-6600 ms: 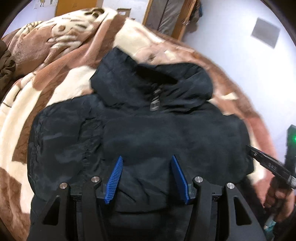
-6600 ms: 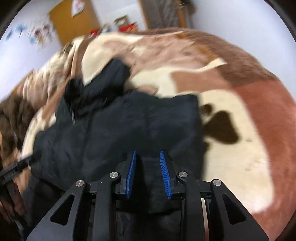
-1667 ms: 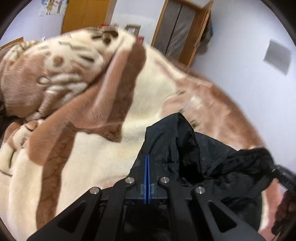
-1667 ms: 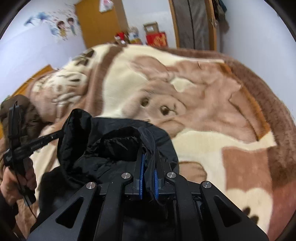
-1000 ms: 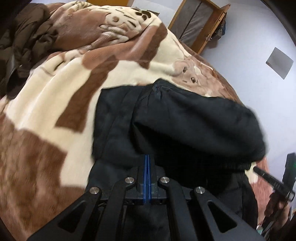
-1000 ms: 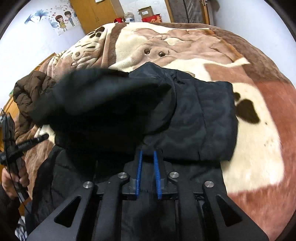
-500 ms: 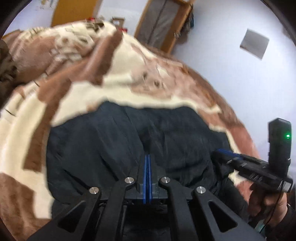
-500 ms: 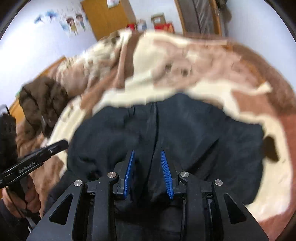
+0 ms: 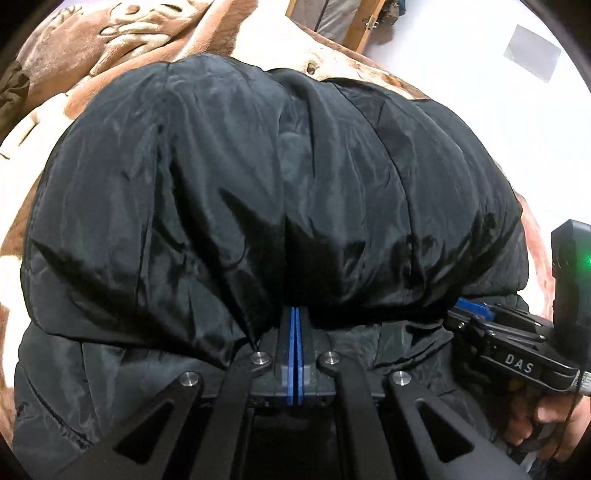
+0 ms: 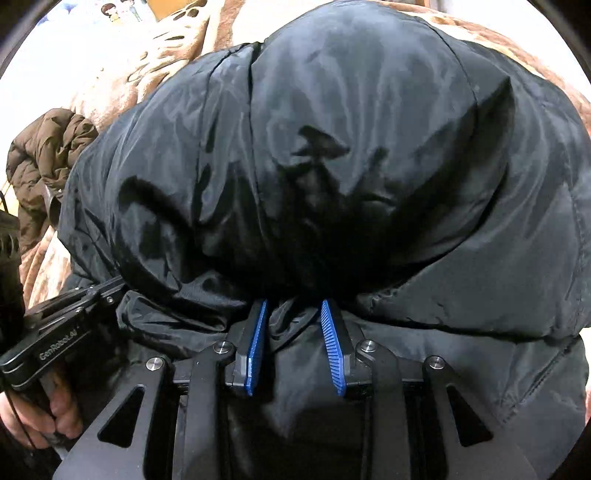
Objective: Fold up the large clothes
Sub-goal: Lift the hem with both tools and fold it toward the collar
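Observation:
A black puffer jacket (image 9: 258, 184) lies doubled over on the bed, its top layer bulging close in front of both cameras. My left gripper (image 9: 295, 314) is shut, its tips tucked under the near edge of that folded layer, with creases running out from the pinch. In the right wrist view the same jacket (image 10: 351, 147) fills the frame. My right gripper (image 10: 294, 302) stands open in a narrow V at that edge, with loose black fabric bunched between the pads and not squeezed. Each gripper also shows at the side of the other's view.
A brown and cream plush blanket (image 9: 110, 55) covers the bed around the jacket. A crumpled brown coat (image 10: 48, 155) sits at the left. A person's hand (image 9: 546, 424) holds the right gripper's handle. A wooden door frame (image 9: 362, 22) and white wall stand behind.
Both grippers have come down and closer to the jacket, laying the upper half over the lower. The right jaws have spread apart from their earlier tight pinch. The left stays shut.

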Tool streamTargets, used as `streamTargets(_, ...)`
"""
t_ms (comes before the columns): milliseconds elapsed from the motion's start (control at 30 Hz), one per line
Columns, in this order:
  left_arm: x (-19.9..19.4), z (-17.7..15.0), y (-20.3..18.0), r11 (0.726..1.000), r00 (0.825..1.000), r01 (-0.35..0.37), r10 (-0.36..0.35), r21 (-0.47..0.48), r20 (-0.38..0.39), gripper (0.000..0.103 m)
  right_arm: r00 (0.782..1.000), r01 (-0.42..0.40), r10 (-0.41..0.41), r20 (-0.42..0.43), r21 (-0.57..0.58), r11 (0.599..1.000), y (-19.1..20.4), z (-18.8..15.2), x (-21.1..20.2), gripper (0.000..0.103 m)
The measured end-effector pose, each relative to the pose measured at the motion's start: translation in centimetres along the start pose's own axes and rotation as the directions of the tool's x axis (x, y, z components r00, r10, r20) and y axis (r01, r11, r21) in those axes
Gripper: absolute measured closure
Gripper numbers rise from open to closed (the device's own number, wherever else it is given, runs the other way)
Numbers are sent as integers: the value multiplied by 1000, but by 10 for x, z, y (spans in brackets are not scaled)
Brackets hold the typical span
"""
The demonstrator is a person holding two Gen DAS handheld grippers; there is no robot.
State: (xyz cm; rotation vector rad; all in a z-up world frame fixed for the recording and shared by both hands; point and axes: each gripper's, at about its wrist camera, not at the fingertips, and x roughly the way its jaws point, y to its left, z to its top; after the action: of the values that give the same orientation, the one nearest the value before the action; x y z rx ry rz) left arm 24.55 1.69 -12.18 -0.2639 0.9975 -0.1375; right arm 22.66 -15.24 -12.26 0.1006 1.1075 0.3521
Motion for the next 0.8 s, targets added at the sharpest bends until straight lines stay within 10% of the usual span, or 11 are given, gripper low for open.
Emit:
streamTargets(233,-60,2,-8,998,1000,5,-6,63,23,101,988,-21,29,153,-51,998,-1,9,-87,73)
streamTargets(400,-95,42,0,996,984,-40,25,80,178,100,963,28,-13,270,-54,998,-9,57,-106,73)
streamTargets(533,-60,81,35,991,977,-127,131,-37,169,93,974,101,-104,203,26,995,-40,85,-64,73)
streamTargets(800,-19,72,56,991,987,-120,125,-57,103,93,987,64,-79,138,112,992,-75,68,-34,72)
